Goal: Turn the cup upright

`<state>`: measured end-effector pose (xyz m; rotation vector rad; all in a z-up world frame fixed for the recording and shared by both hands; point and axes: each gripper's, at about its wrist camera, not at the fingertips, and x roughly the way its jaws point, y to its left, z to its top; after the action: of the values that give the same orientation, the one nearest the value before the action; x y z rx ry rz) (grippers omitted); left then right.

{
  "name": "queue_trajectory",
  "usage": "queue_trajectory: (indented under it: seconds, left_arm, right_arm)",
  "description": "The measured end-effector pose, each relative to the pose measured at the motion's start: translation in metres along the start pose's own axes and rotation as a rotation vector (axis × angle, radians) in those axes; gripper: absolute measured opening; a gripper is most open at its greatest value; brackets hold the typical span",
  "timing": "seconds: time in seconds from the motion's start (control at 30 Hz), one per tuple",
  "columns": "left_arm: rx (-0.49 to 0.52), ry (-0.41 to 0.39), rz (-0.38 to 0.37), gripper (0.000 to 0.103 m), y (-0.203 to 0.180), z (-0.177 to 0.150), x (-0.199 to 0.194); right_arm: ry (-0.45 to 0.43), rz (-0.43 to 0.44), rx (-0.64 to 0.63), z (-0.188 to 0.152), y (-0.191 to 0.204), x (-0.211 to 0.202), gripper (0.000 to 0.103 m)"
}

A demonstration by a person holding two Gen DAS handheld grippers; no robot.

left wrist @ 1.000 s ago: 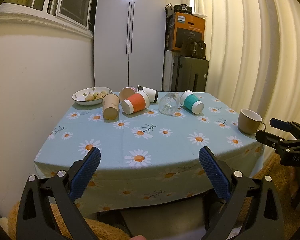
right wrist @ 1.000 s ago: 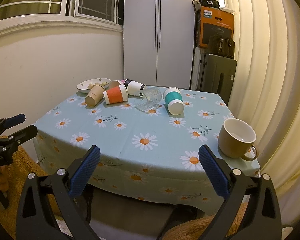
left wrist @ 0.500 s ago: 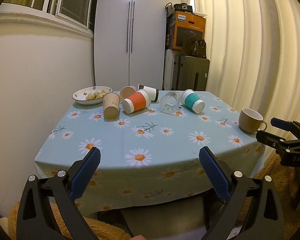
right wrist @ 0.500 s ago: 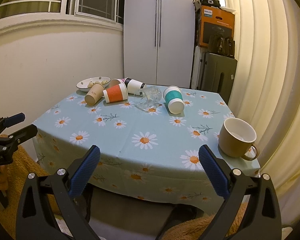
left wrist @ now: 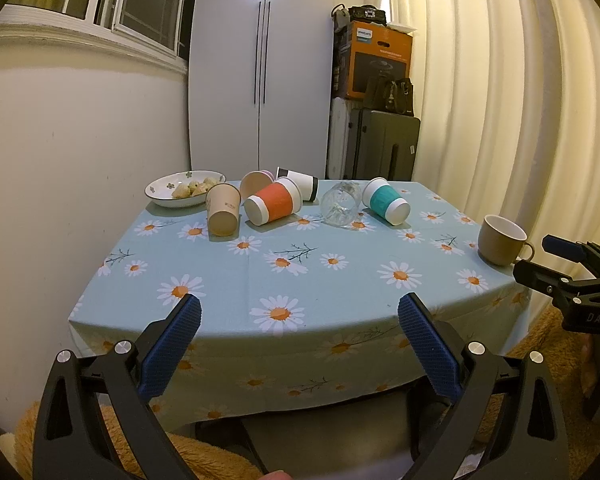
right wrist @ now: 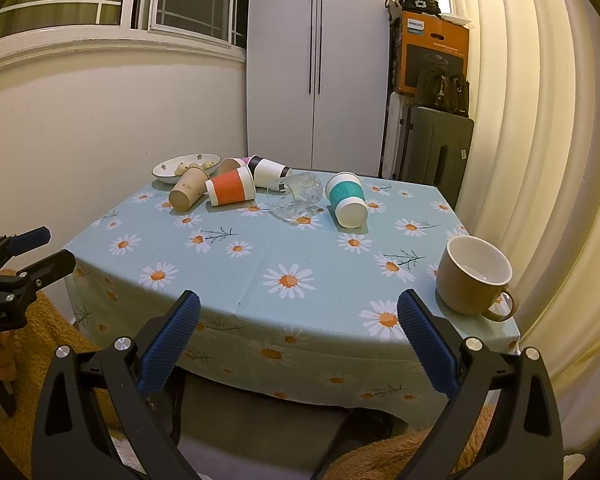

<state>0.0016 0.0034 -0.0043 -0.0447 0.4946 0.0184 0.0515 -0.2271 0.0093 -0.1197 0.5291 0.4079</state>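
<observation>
Blue-padded fingers of the left gripper (left wrist: 299, 320) and the right gripper (right wrist: 299, 318) are spread wide and hold nothing, both in front of the near edge of the surface (left wrist: 340, 280). Further in, at the right edge, a brown mug (right wrist: 474, 275) stands upright. At the far side, several cups lie tipped over in a row: a beige cup (left wrist: 222, 214), an orange cup (left wrist: 273, 206), a clear glass (left wrist: 341, 203) and a teal cup (left wrist: 386, 201). Behind them sits a bowl (left wrist: 162, 190) with food.
</observation>
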Motion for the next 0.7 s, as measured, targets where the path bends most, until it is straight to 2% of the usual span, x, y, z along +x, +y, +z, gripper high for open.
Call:
queue_trajectory:
  seconds: [0.7]
  left_arm:
    - [-0.003,0.0,-0.002,0.096,0.0012,0.0003,0.003]
  right_arm:
    - [-0.002,0.014,0.012,0.0022,0.0005,-0.0028,0.098]
